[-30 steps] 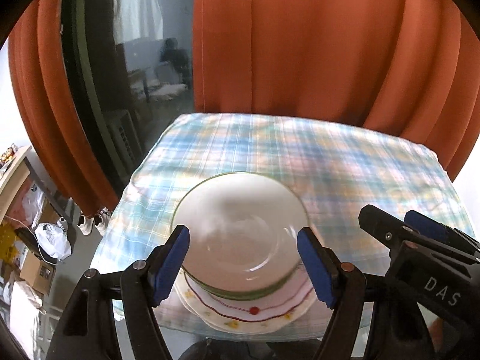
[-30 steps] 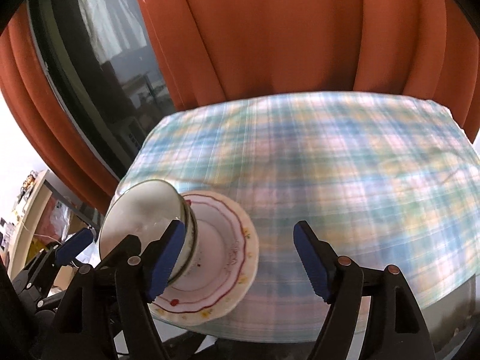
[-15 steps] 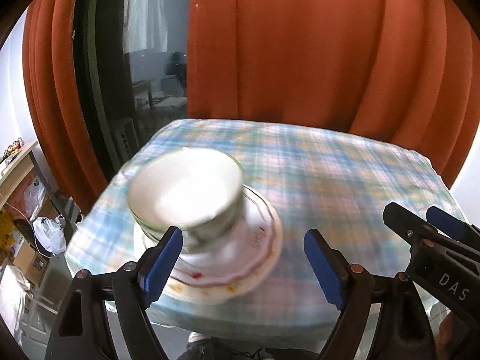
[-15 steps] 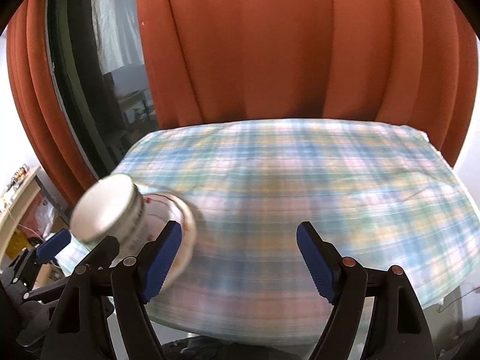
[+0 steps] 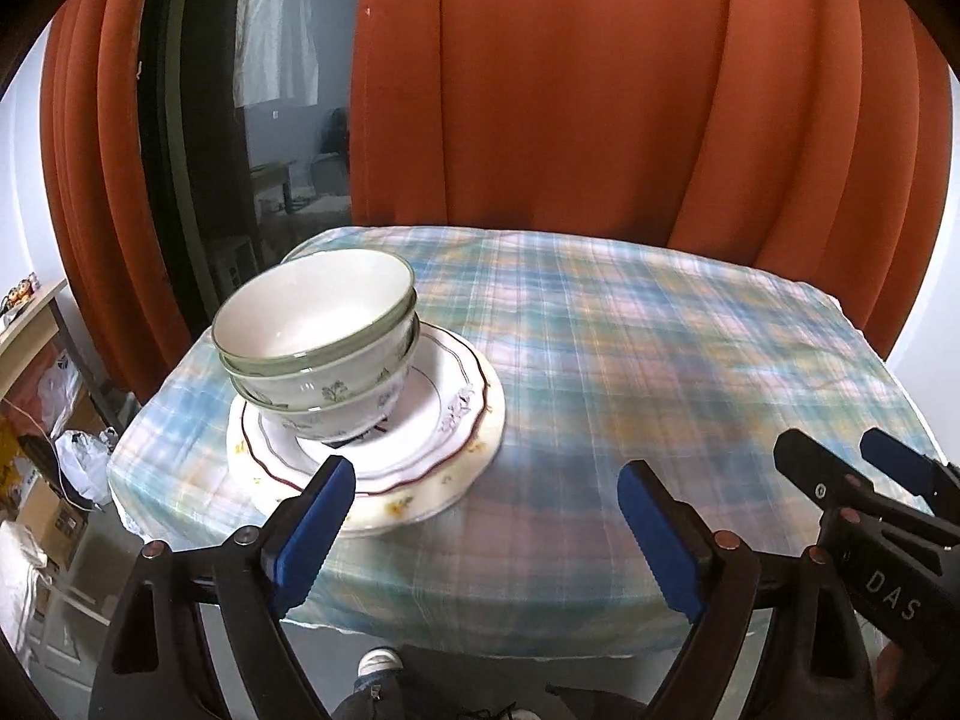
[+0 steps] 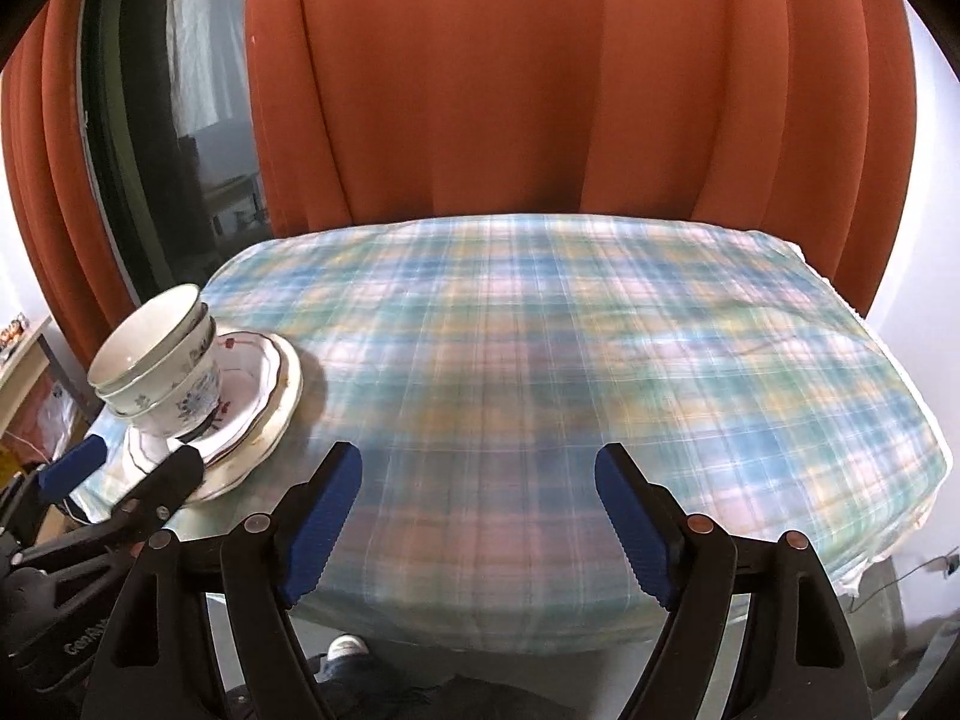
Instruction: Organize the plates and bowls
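The left gripper (image 5: 483, 525) hangs over the near edge of the tabletop (image 5: 660, 360) with its blue pads spread wide and its jaws opening; nothing lies between them, though the left pad stands just in front of the plate rim without clearly touching it; the right gripper (image 6: 477, 519) is likewise spread and empty, aimed at the bare plaid cloth well to the right of the crockery. The stack sits at the near left corner of the tabletop: two nested bowls (image 5: 318, 336), white with a green rim band and floral print, rest on the plates (image 5: 444, 420), a scalloped red-lined plate over a larger cream one, the whole pile close to the cloth's edge.

Handling, as judged: the pieces appear to be glazed ceramic, hence stiff, fairly heavy as a pile, slippery under the pads and liable to chip or shatter if dropped or knocked; the nested bowls stand slightly off-centre on the plates, so lifting the whole pile by the bottom plate risks the bowls sliding. The safer hold is probably a pinch across a bowl's wall at the rim, one pad inside and one outside, taking the bowls off first; a plate is best taken at its raised rim where it overhangs the plate beneath, held level, with a firm but not crushing squeeze.
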Demonstrator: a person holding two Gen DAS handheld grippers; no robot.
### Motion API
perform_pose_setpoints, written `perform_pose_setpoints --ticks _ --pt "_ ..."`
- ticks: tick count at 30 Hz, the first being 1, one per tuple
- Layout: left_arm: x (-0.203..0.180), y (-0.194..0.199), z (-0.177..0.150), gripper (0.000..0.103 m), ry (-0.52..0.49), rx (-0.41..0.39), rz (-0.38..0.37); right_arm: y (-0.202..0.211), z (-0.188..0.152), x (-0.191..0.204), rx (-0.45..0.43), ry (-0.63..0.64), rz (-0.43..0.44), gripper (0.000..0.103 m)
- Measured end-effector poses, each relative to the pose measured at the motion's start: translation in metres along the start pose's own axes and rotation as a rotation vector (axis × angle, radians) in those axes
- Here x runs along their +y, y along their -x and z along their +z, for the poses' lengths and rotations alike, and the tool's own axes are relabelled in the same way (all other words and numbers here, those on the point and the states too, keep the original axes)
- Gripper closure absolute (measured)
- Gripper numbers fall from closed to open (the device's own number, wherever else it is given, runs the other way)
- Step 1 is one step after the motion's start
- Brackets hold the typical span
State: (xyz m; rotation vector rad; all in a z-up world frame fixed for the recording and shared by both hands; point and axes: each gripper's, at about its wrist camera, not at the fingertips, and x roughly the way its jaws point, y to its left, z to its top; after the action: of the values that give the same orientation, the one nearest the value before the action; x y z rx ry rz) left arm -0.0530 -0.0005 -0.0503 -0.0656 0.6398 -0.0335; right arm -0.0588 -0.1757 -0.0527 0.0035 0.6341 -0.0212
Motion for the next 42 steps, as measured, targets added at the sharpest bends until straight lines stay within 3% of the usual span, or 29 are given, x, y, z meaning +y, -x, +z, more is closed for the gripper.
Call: perform_pose_setpoints --ticks 25,42 --pt "-0.005 0.006 0.002 0.0 -0.011 -0.016 -0.005 0.003 -0.003 -0.014 0.003 -0.037 -0.004 0.017" --pt "-0.009 0.001 0.005 0.0 -0.027 -0.01 -0.004 -0.002 -0.001 -0.021 0.016 -0.058 -0.016 0.011"
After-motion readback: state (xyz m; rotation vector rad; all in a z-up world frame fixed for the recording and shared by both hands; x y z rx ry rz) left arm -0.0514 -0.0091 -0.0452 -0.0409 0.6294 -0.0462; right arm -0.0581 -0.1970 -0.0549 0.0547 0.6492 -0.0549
